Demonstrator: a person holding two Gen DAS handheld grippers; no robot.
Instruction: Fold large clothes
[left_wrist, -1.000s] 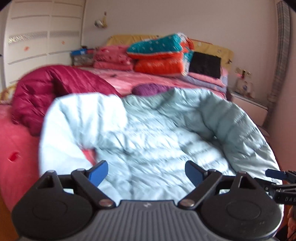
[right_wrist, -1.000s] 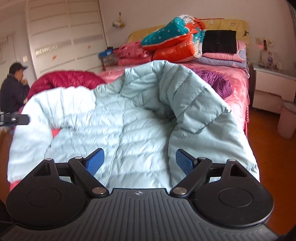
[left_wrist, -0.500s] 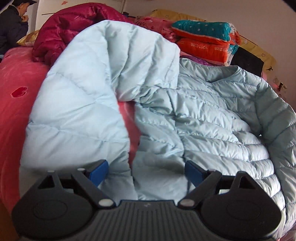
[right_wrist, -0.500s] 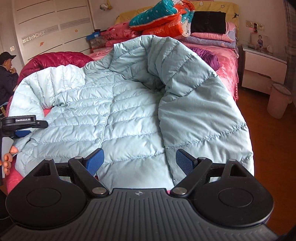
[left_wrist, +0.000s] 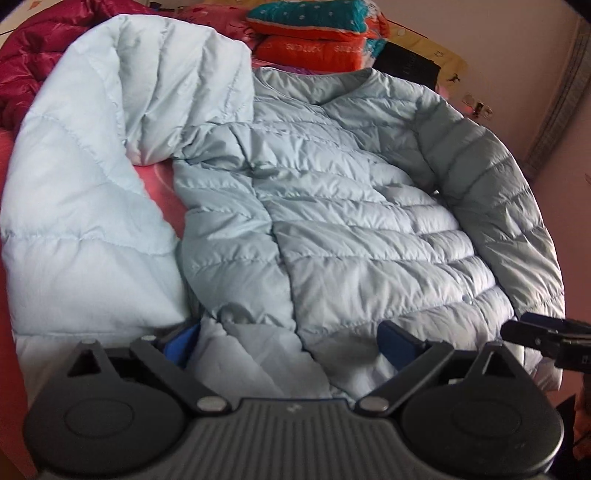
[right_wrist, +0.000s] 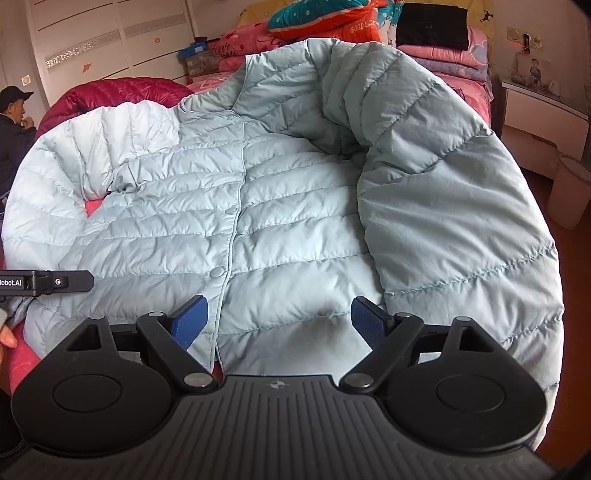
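Observation:
A pale blue quilted down jacket (left_wrist: 332, 206) lies front up on the pink bed, buttoned, collar toward the pillows, with both sleeves curved down along its sides. My left gripper (left_wrist: 291, 339) hovers low over the hem at the jacket's left front; its jaws are opening wide and the fabric lies under them, not pinched. In the right wrist view the same jacket (right_wrist: 229, 206) fills the frame. My right gripper (right_wrist: 279, 319) is open over the hem beside the snap placket (right_wrist: 216, 272). Each gripper's tip shows at the edge of the other's view.
A dark red down jacket (right_wrist: 110, 92) lies bunched beyond the left sleeve. Stacked pillows and folded quilts (left_wrist: 317, 33) sit at the headboard. A person in a dark cap (right_wrist: 14, 122) sits at far left. A nightstand (right_wrist: 543, 114) and bin (right_wrist: 569, 192) stand right of the bed.
Both grippers have dropped toward the jacket's hem and tilted downward. The jacket has gone from rumpled and raised to lying flatter. The left jaws stand a little wider.

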